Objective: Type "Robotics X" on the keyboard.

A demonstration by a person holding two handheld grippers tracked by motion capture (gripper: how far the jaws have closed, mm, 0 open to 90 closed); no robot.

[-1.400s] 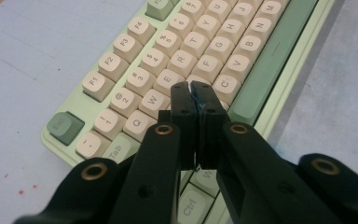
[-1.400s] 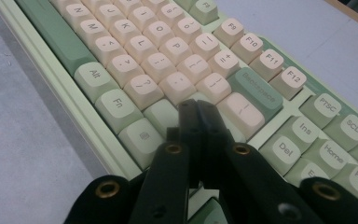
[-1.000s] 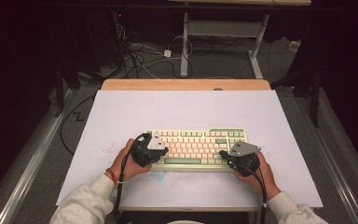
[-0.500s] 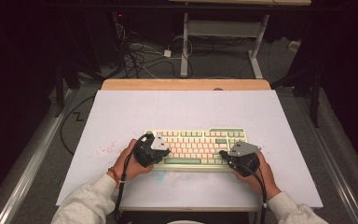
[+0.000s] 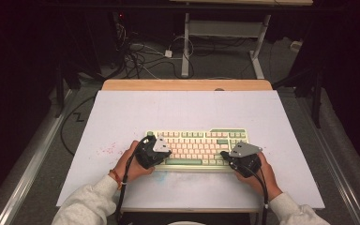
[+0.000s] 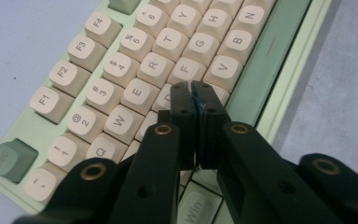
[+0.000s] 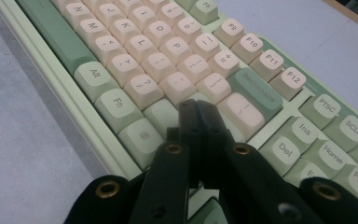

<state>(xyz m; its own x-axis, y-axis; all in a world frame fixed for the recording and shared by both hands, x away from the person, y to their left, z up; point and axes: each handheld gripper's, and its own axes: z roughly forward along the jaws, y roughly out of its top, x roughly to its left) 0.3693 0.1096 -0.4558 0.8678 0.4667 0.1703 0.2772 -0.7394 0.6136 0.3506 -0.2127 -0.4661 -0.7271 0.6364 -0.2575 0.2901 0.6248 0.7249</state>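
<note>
A pale green keyboard (image 5: 199, 146) with cream and green keys lies on the white mat near the table's front. My left gripper (image 5: 161, 152) hovers over the keyboard's left end; in the left gripper view its jaws (image 6: 193, 93) are pressed together, tips over the keys near D and C, nothing between them. My right gripper (image 5: 225, 154) sits over the keyboard's right end; in the right gripper view it (image 7: 196, 108) is shut too, tips over the keys beside the Backspace key (image 7: 256, 93). Whether either tip touches a key I cannot tell.
A white mat (image 5: 136, 112) covers the wooden table (image 5: 187, 85), with faint pink marks (image 5: 108, 150) left of the keyboard. Behind the table are cables (image 5: 140, 56) on the floor and a desk frame (image 5: 225, 33). A metal rail (image 5: 33, 159) runs along the left.
</note>
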